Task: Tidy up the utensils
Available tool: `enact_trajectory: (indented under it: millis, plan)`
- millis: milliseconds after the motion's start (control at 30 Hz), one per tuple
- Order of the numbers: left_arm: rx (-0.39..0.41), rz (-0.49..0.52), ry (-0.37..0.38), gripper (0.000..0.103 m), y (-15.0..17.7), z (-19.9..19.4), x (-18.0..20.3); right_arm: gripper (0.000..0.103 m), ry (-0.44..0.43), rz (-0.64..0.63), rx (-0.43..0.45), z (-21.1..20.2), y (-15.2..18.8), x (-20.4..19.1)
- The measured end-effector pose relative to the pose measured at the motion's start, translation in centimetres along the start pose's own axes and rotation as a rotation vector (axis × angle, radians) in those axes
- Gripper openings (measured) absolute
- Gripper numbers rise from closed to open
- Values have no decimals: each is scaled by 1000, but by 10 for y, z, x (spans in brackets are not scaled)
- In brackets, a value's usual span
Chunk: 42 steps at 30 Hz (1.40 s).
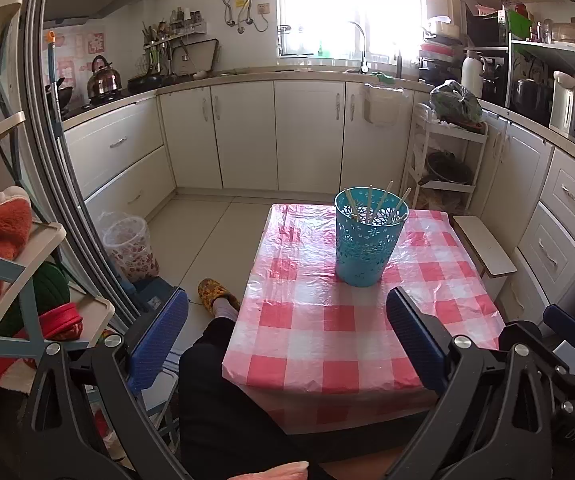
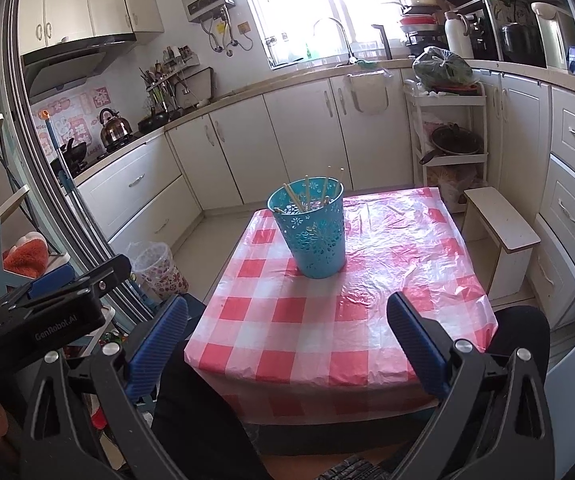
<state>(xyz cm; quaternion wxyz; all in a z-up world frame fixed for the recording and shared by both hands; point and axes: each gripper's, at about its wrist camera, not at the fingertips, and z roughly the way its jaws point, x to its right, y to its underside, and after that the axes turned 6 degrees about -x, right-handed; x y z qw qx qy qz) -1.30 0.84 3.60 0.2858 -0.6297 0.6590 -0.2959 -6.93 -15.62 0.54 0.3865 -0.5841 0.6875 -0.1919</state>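
Note:
A teal perforated utensil holder (image 1: 367,240) stands upright on the far half of a small table with a red-and-white checked cloth (image 1: 327,320). Several pale chopsticks (image 1: 379,202) stand inside it, leaning on the rim. It also shows in the right wrist view (image 2: 311,232), with the chopsticks (image 2: 307,196) and the table (image 2: 307,320). My left gripper (image 1: 287,320) is open and empty, held back over the table's near edge. My right gripper (image 2: 287,324) is open and empty, also short of the holder. The left gripper's body (image 2: 55,304) shows at left.
A white stool (image 2: 503,228) stands right of the table. A bin with a plastic liner (image 1: 129,246) sits on the floor at left, beside a shelf rack (image 1: 27,280). The person's legs (image 1: 215,400) and slipper (image 1: 215,294) are at the table's near left. Kitchen cabinets (image 1: 307,132) line the back.

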Motion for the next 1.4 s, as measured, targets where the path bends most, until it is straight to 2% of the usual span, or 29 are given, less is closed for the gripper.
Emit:
enact_trajectory:
  millis: [267, 700, 1000, 1133, 1400]
  plan:
    - [9, 11, -11, 95, 1, -5, 2, 96, -1, -1, -3, -1, 2, -1]
    - [5, -2, 35, 95, 0, -6, -2, 96, -7, -5, -12, -2, 4, -4]
    - [31, -25, -6, 95, 5, -6, -7, 96, -16, 0, -20, -1, 4, 0]
    - [67, 10, -41, 95, 7, -12, 2, 96, -17, 0, -19, -1, 3, 1]
    - [60, 26, -52, 95, 8, -11, 8, 96, -19, 2, -19, -1, 3, 5]
